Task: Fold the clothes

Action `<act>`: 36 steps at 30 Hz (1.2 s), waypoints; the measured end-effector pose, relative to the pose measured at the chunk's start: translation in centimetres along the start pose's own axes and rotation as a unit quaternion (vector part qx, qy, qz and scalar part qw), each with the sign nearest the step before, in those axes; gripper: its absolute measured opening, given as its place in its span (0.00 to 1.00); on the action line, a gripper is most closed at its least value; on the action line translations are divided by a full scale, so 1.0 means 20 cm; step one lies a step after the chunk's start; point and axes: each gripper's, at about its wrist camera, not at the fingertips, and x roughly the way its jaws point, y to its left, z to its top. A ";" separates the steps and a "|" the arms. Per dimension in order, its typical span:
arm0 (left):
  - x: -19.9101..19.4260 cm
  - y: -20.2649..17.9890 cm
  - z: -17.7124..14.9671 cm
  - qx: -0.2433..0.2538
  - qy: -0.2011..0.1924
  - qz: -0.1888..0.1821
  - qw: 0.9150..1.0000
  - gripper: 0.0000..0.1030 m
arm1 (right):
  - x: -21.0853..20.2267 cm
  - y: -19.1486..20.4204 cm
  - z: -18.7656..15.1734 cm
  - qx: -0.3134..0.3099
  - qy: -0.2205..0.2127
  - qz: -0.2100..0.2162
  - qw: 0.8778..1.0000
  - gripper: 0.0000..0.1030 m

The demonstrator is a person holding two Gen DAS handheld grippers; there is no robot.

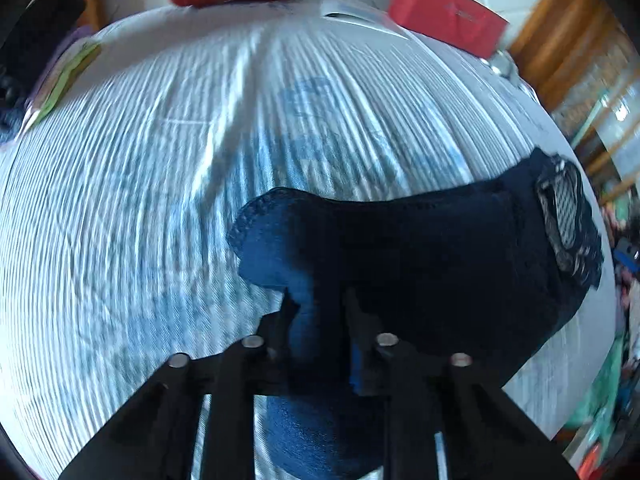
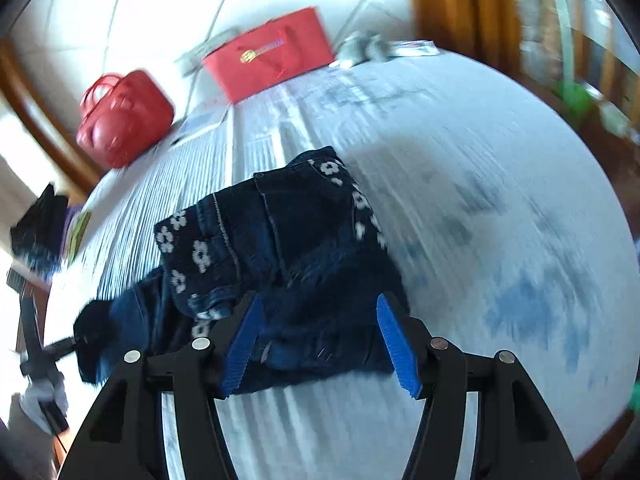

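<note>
While left gripper (image 1: 316, 312) apparently pinches jeans (image 2: 288, 248), right gripper (image 2: 320, 336) gapes.

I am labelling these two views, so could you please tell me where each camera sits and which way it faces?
Left wrist: sits on the left gripper, looking along its fingers across the striped cloth; the fingers pinch the dark jeans, which fill the near view.
Right wrist: sits on the right gripper, looking down at the jeans on the cloth; its blue-padded fingers stand apart. The left gripper shows at far left.
Both share the jeans, cloth, red handbag and red paper bag.
</note>
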 end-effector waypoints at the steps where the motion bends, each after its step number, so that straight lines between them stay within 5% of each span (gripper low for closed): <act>1: -0.03 -0.04 0.01 -0.001 -0.005 0.010 1.000 0.13 | 0.03 -0.01 0.04 -0.017 0.010 0.008 1.000 0.58; 6: -0.24 -0.30 0.08 -0.006 -0.029 0.033 0.999 0.12 | 0.19 -0.05 0.15 -0.071 0.058 0.049 0.995 0.57; 12: -0.42 -0.88 0.28 0.040 -0.062 0.036 0.997 0.12 | 0.25 -0.13 0.19 -0.073 0.061 0.097 0.991 0.59; 20: -0.22 -1.85 0.43 0.139 -0.063 0.007 0.988 0.12 | 0.13 -0.41 0.24 -0.015 0.019 0.128 0.991 0.58; 21: -0.15 -1.95 0.43 0.150 -0.054 0.009 0.987 0.14 | 0.12 -0.46 0.25 -0.008 0.018 0.124 0.992 0.58; 23: -0.02 -2.05 0.41 0.163 -0.027 0.013 0.986 0.38 | 0.11 -0.53 0.25 0.006 0.021 0.114 0.993 0.58; 24: 0.03 -2.08 0.39 0.168 -0.019 0.010 0.985 0.66 | 0.10 -0.57 0.25 0.011 0.024 0.109 0.994 0.58; 25: 0.04 -2.08 0.37 0.174 -0.020 0.000 0.984 0.79 | 0.09 -0.59 0.25 0.011 0.027 0.104 0.994 0.59; 31: -0.14 -1.77 0.32 0.148 -0.045 -0.018 0.988 0.79 | 0.04 -0.55 0.27 -0.008 0.037 0.125 0.991 0.59; 36: -0.10 -1.32 0.23 0.079 -0.048 0.041 0.995 0.79 | 0.08 -0.39 0.29 -0.032 0.061 0.152 0.986 0.59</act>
